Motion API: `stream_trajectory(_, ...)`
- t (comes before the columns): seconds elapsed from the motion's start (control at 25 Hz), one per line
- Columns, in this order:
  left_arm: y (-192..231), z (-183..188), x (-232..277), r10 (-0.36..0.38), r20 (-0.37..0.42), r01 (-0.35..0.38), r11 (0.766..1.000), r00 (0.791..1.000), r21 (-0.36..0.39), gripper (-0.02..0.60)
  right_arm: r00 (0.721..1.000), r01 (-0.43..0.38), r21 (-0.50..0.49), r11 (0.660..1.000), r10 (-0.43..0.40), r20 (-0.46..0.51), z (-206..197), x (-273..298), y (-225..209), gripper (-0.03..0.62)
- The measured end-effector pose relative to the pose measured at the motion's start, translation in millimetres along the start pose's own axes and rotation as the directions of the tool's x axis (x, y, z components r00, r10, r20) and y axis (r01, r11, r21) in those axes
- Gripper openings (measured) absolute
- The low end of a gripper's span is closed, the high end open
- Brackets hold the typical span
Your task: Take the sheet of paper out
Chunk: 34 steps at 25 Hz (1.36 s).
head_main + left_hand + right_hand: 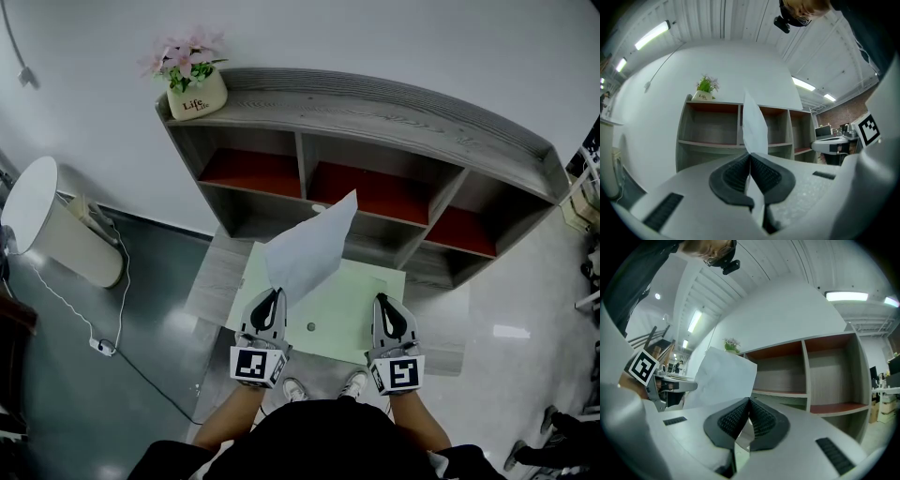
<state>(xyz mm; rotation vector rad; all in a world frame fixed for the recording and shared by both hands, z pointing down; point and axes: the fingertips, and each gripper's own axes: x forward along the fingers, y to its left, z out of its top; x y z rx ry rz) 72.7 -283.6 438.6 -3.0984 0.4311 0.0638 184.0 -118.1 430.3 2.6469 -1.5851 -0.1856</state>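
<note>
My left gripper is shut on the lower corner of a white sheet of paper, which stands up and leans toward the shelf, clear of the pale green mat on the small table. In the left gripper view the sheet rises edge-on from the closed tips of the left gripper. My right gripper hovers over the mat's right side, tips together. In the right gripper view, the right gripper is shut with no object visibly clamped, and the sheet shows to its left.
A grey shelf unit with red-floored compartments stands close behind the table. A potted plant sits on its top left corner. A white bin and a cable are on the floor at left.
</note>
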Motion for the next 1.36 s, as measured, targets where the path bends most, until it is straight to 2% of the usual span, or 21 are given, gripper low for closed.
stream_trajectory(0.36,-1.0,11.0,5.7,-0.003,0.023,0.004,1.0,1.0,-0.005,0.008,1.0,0.014,-0.028,1.0,-0.013,0.015,10.9,4.2,-5.5,0.015)
stream_trajectory(1.36,-13.2,13.3,13.7,-0.026,0.015,0.026,1.0,1.0,0.008,0.008,1.0,0.024,-0.033,0.999,-0.023,0.018,13.6,4.8,-12.6,0.015)
